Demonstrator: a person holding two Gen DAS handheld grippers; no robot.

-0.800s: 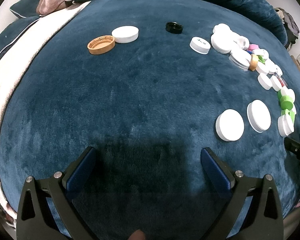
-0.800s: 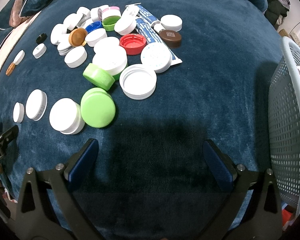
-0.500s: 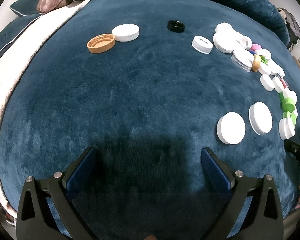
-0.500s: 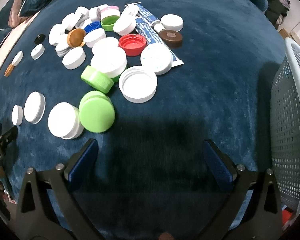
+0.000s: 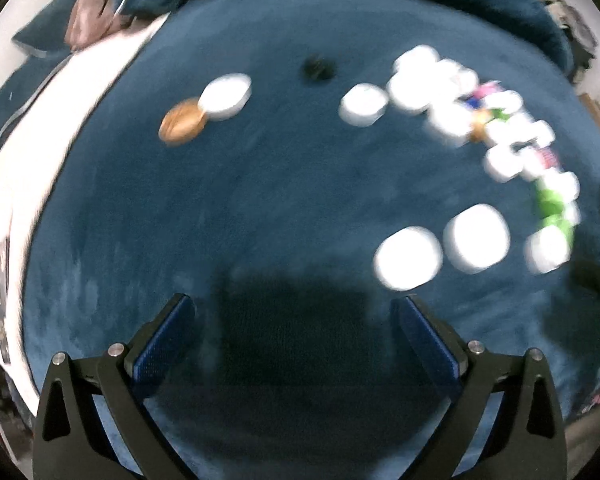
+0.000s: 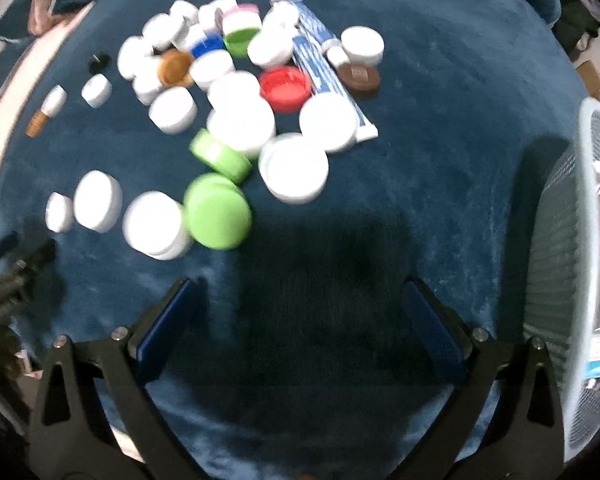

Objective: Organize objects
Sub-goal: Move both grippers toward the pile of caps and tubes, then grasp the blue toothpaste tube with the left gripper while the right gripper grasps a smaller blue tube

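Sorting has barely begun: the lids [image 6: 236, 120] lie heaped on the blue blanket [image 6: 440, 160] near the basket [image 6: 560, 280], while left gripper [image 5: 292, 320] and right gripper [image 6: 300, 304] gape wide, holding nothing.

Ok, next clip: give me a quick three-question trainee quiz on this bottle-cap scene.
1. True or false: the right gripper is holding a cap.
2. In the right wrist view, which lies nearest the red cap? A) the basket B) the toothpaste tube C) the black cap
3. Fill in: beside the large green cap lies a ___ cap on its left in the picture.

Key: 1 false, both it and the left gripper are open and empty; 2 B; 3 white.
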